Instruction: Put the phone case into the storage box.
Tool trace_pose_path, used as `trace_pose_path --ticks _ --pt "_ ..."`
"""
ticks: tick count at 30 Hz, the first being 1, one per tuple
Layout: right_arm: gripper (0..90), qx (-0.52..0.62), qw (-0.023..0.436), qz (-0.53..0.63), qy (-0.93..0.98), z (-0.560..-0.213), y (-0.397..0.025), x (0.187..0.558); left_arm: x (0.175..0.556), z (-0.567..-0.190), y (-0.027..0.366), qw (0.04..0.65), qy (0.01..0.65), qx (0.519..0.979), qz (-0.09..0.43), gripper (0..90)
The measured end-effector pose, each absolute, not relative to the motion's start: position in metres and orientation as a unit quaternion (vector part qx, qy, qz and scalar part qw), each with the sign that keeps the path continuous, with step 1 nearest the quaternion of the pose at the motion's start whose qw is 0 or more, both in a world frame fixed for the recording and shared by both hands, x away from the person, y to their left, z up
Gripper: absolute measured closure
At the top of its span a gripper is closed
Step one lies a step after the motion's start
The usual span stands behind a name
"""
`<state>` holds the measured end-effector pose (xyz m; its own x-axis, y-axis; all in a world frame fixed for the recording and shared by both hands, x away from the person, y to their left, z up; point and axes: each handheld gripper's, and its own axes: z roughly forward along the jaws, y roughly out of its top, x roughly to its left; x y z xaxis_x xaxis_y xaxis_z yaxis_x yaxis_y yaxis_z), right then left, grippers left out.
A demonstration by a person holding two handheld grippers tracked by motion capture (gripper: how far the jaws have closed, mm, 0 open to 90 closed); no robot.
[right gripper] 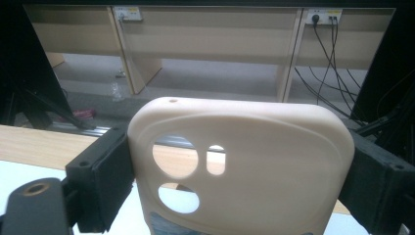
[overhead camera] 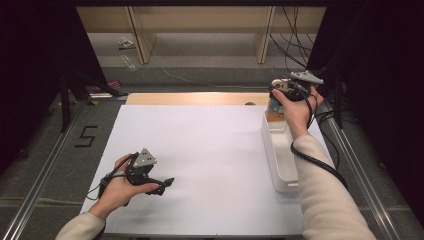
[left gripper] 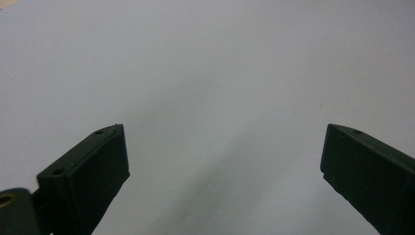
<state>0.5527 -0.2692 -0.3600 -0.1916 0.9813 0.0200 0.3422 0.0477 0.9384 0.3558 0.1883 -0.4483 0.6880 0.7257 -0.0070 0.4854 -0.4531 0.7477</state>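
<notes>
The right hand-held gripper [right gripper: 235, 171] pinches a cream phone case [right gripper: 244, 166] across its sides; likely light, flexible and slightly slick, best squeezed mid-width. The left hand-held gripper [left gripper: 222, 171] is spread, empty.

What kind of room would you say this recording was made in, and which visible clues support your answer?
Probably a lab or workshop set up for recording. A white table sits inside a metal rail frame, loose cables run to wall sockets, and a taped number 5 marks the grey floor.

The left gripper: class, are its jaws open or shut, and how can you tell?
Open. The left gripper has its jaws spread wide, with bare white table between them.
</notes>
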Motion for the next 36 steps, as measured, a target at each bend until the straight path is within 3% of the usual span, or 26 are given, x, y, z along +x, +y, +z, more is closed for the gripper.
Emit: trace_pose_path --ticks 36 --pt "12.1 0.527 0.349 0.437 0.640 -0.375 -0.266 0.557 0.356 -0.449 0.188 0.378 0.360 0.838 0.157 3.4"
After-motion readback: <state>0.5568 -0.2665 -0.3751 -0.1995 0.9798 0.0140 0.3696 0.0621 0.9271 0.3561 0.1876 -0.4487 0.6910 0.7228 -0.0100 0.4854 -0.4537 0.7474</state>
